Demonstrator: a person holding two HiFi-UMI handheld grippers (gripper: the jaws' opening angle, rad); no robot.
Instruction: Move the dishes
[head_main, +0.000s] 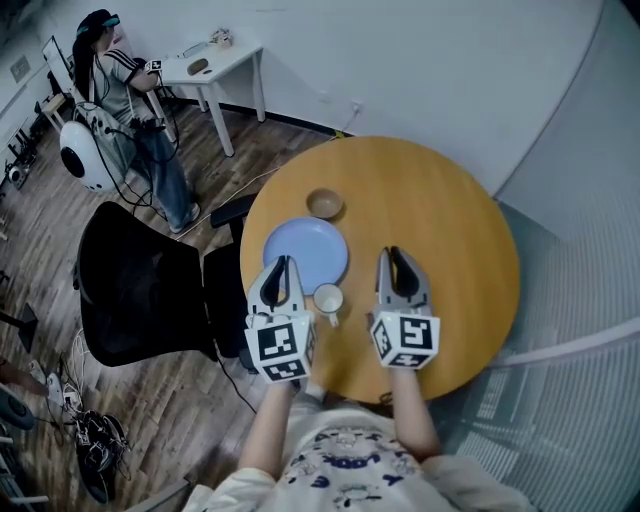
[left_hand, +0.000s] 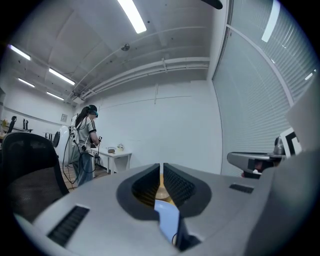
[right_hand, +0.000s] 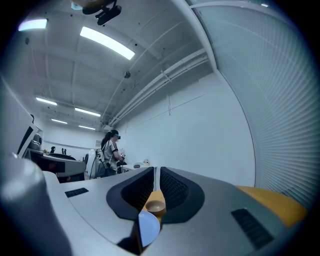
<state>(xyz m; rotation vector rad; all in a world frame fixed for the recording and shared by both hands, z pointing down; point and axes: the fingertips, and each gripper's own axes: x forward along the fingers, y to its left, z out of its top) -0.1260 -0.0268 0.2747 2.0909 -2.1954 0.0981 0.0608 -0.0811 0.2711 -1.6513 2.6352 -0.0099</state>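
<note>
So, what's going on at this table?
A person holds a gripper in each hand above a round table. The left gripper and right gripper hang over its near side, jaws almost together, with nothing between them. A blue plate, a wooden bowl beyond it and a white cup on its near side sit on the table. None of them is held.
</note>
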